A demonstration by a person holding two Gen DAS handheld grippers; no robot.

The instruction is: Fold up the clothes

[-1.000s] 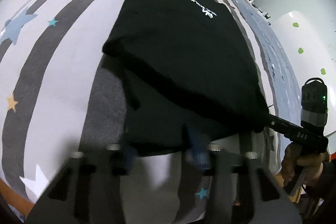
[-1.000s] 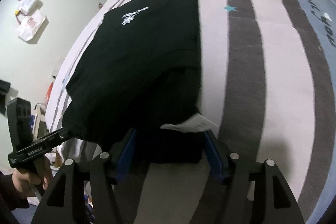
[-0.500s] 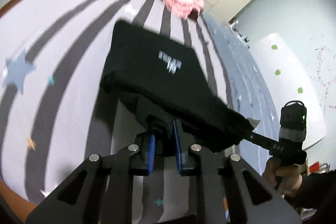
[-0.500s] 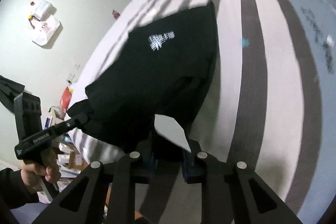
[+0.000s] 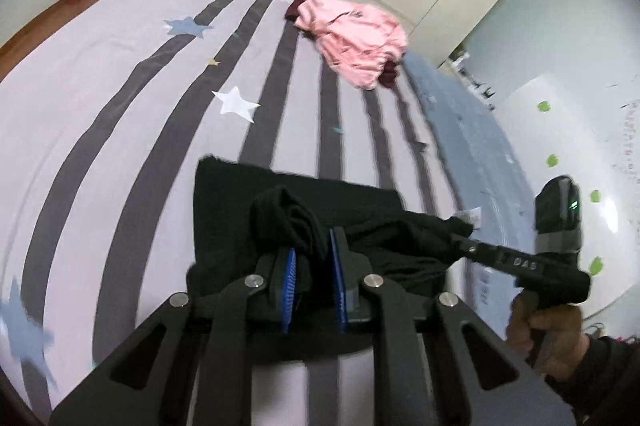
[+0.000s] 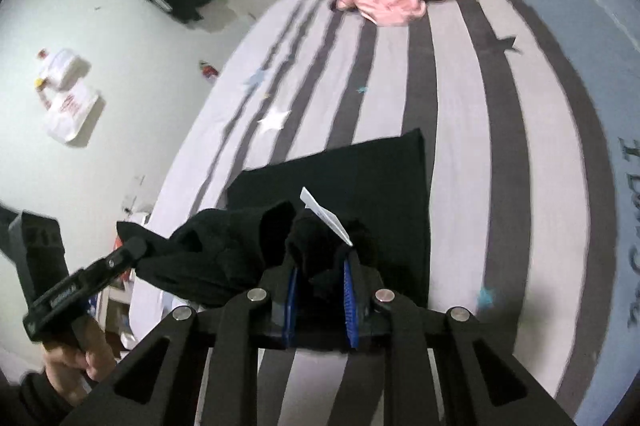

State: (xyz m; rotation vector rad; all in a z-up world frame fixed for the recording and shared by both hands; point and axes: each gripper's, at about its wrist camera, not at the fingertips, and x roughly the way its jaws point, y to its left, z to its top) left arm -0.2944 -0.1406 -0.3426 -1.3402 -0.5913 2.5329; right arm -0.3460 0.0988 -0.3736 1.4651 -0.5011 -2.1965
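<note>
Both grippers, left gripper (image 5: 312, 254) and right gripper (image 6: 320, 258), are pinching one edge of the soft black shirt (image 5: 296, 194) above the striped bed (image 5: 120, 74), folding it over. Next, laying it down evenly.

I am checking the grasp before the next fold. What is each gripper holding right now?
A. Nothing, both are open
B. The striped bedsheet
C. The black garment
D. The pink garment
C: black garment is bunched between the blue pads of the left gripper and the right gripper.
</note>
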